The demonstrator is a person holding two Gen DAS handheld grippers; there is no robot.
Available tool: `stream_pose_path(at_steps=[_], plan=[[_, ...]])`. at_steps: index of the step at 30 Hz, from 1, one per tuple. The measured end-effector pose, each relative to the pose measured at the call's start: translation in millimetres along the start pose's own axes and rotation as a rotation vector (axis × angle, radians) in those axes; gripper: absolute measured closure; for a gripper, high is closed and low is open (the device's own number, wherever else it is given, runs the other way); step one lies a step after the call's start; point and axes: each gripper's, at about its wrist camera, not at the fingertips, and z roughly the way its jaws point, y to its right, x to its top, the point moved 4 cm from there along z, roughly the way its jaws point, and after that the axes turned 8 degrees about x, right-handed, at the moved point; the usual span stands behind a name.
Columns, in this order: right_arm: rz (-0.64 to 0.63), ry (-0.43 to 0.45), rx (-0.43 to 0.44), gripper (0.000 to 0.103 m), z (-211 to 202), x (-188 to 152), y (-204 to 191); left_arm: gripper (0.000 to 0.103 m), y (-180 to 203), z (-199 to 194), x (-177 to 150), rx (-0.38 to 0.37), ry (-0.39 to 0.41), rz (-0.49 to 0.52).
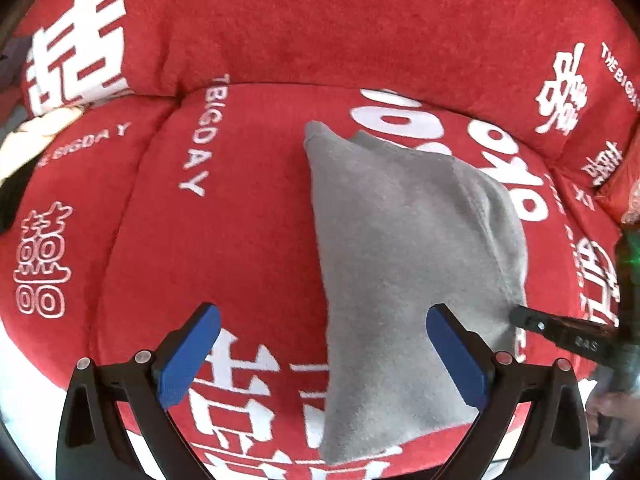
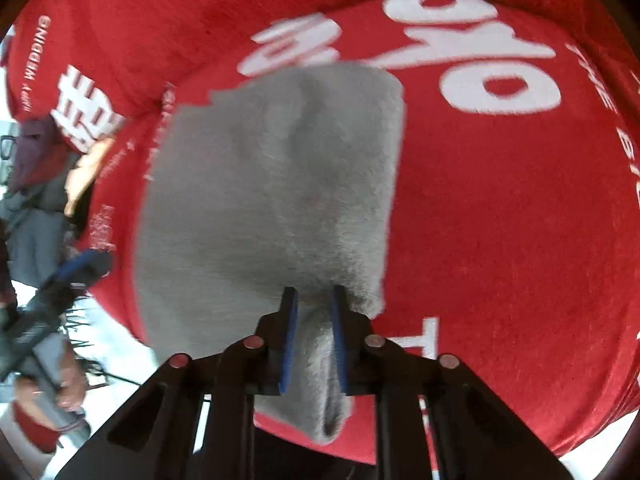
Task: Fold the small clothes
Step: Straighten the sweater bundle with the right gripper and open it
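A small grey fleece garment (image 1: 400, 248) lies folded lengthwise on a red sofa seat (image 1: 224, 240). My left gripper (image 1: 322, 338) is open and empty, hovering over the garment's near left edge, with its right pad over the cloth. My right gripper (image 2: 314, 312) is shut on the garment's near edge (image 2: 276, 184), and a grey fold hangs down between its blue pads (image 2: 290, 332). The right gripper's black finger also shows at the garment's right edge in the left wrist view (image 1: 532, 322).
The red sofa cover has white printed characters and a backrest (image 1: 300, 28) behind the seat. Other clothes (image 1: 24, 140) lie at the far left of the seat. The left gripper also shows at the left edge of the right wrist view (image 2: 80, 268). White floor lies below the seat's front edge.
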Motion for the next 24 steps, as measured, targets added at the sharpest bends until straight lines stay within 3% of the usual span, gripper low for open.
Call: stream_pose_path(at_steps=[1,7,10,19,21,23,24], plan=[[0.008,0.003,0.005,0.101,-1.0,-0.3,2.2,0.0,0.8,-0.1,-1.2,-0.007,-0.008,0.008],[0.014,-0.017,-0.013,0.101,-6.9,-8.4,4.7,0.0,9.1,0.4,-10.5,0.013,-0.076,0.07],[0.052,-0.032,-0.022,0.095,-10.2,-15.9,9.3,0.0,12.0,-5.4,-13.9,0.021,-0.082,0.078],[0.123,-0.026,-0.04,0.093,-31.8,-36.7,-2.9,0.0,20.0,-18.0,-32.3,0.059,-0.158,0.098],[0.126,-0.022,-0.046,0.084,-38.9,-37.1,-9.3,0.0,21.2,-25.8,-34.7,0.072,-0.159,0.104],[0.136,-0.024,-0.052,0.048,-46.8,-36.8,-18.0,0.0,21.4,-33.5,-35.9,0.079,-0.163,0.106],[0.137,-0.022,-0.052,0.042,-49.2,-36.3,-20.7,0.0,21.2,-37.9,-36.4,0.081,-0.165,0.104]])
